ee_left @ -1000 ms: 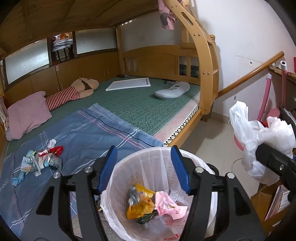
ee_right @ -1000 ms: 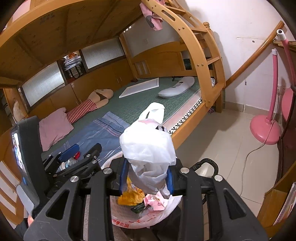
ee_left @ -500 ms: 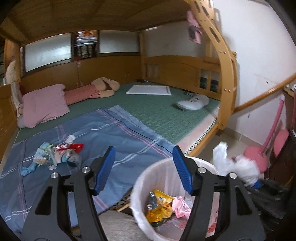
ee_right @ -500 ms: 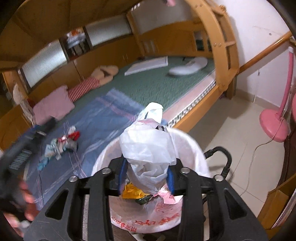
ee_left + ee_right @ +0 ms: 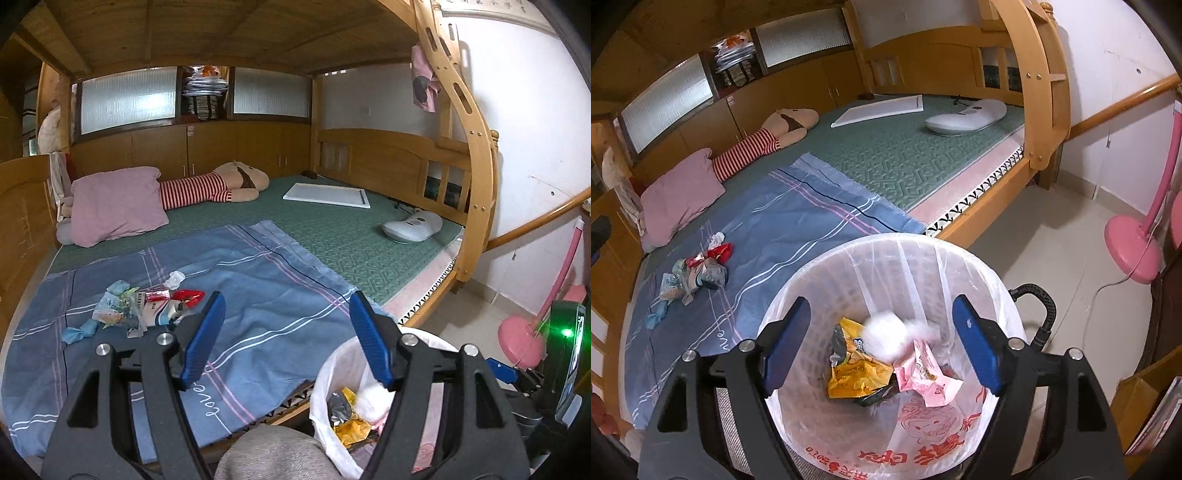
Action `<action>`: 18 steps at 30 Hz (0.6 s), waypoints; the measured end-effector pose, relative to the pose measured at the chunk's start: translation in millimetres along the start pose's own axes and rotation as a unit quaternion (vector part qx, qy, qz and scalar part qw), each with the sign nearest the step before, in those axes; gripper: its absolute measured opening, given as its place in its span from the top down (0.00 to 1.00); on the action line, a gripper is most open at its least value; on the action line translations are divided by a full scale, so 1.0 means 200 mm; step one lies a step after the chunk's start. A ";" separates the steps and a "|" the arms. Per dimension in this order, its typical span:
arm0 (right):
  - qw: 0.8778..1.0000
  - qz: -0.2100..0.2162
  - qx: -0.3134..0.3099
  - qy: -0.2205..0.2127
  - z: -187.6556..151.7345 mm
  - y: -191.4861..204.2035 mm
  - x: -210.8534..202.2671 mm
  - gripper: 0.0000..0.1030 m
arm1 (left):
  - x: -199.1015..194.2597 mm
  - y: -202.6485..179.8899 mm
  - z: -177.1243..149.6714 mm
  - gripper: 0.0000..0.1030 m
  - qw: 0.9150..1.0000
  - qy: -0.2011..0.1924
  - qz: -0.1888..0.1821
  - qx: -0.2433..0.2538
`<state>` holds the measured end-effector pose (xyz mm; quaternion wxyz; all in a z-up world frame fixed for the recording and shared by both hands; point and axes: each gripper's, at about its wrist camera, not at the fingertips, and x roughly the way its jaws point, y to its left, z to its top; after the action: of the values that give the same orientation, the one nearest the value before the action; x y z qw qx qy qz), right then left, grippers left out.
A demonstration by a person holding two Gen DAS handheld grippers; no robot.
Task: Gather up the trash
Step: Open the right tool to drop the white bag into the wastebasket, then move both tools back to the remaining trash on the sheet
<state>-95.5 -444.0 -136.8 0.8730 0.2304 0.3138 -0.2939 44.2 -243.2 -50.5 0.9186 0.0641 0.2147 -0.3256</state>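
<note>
- The right tongs hang over the mouth of the lined trash bin; their jaws are opening, with nothing pressed between the pads.
- A blurred white plastic bag sits inside the bin between the jaws, free of both, on top of a yellow wrapper and a pink wrapper.
- The bin stands upright with its mouth facing up, close against the near edge of the bed; open floor lies to its right.
- The left tongs are also opening and empty, aimed across the blue sheet.
- The remaining litter pile lies on the sheet to the left, its long axis running left to right, well apart from the bin; bare sheet surrounds it.
</note>
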 end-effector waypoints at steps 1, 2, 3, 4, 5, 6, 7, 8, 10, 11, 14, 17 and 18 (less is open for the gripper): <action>1.000 0.000 -0.002 -0.001 0.00 0.01 0.00 0.24 | 0.00 0.01 0.00 0.31 1.000 0.000 0.001 -0.003; 1.000 -0.001 -0.003 -0.001 0.00 0.02 0.00 0.24 | 0.00 0.02 0.00 0.31 1.000 0.001 0.002 -0.005; 1.000 0.000 -0.005 -0.002 0.00 0.02 0.00 0.24 | 0.00 0.03 0.00 0.31 1.000 0.002 0.003 -0.007; 1.000 0.001 -0.007 -0.002 0.00 0.03 0.00 0.24 | 0.00 0.05 0.00 0.31 1.000 0.002 0.005 -0.009; 1.000 0.002 -0.010 -0.002 0.00 0.04 -0.01 0.24 | -0.01 0.06 -0.01 0.31 1.000 0.002 0.007 -0.010; 1.000 0.003 -0.014 -0.004 0.01 0.06 -0.01 0.24 | -0.01 0.08 -0.01 0.30 1.000 0.002 0.010 -0.010; 1.000 0.003 -0.017 -0.005 0.01 0.07 -0.01 0.24 | -0.01 0.09 -0.01 0.29 1.000 0.002 0.013 -0.011; 1.000 0.004 -0.022 -0.008 0.01 0.09 -0.02 0.24 | -0.02 0.11 -0.02 0.28 1.000 0.001 0.016 -0.011; 0.999 0.007 -0.029 -0.010 0.01 0.12 -0.02 0.24 | -0.03 0.17 -0.04 0.28 1.000 0.002 0.026 -0.016; 0.999 0.009 -0.032 -0.010 0.02 0.14 -0.02 0.24 | -0.04 0.21 -0.04 0.28 0.999 0.002 0.032 -0.021; 0.999 0.021 -0.040 -0.009 0.03 0.20 -0.01 0.24 | -0.06 0.31 -0.06 0.28 0.998 0.003 0.047 -0.037; 0.998 0.036 -0.049 -0.007 0.05 0.28 0.01 0.24 | -0.09 0.44 -0.08 0.27 0.996 0.000 0.071 -0.049; 0.998 0.045 -0.053 -0.007 0.07 0.32 0.02 0.24 | -0.11 0.49 -0.09 0.26 0.995 0.001 0.082 -0.050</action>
<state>-45.1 -407.1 -116.3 0.8984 0.1958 0.3123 -0.2386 84.2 -149.6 -60.4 0.9440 0.0360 0.2260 -0.2379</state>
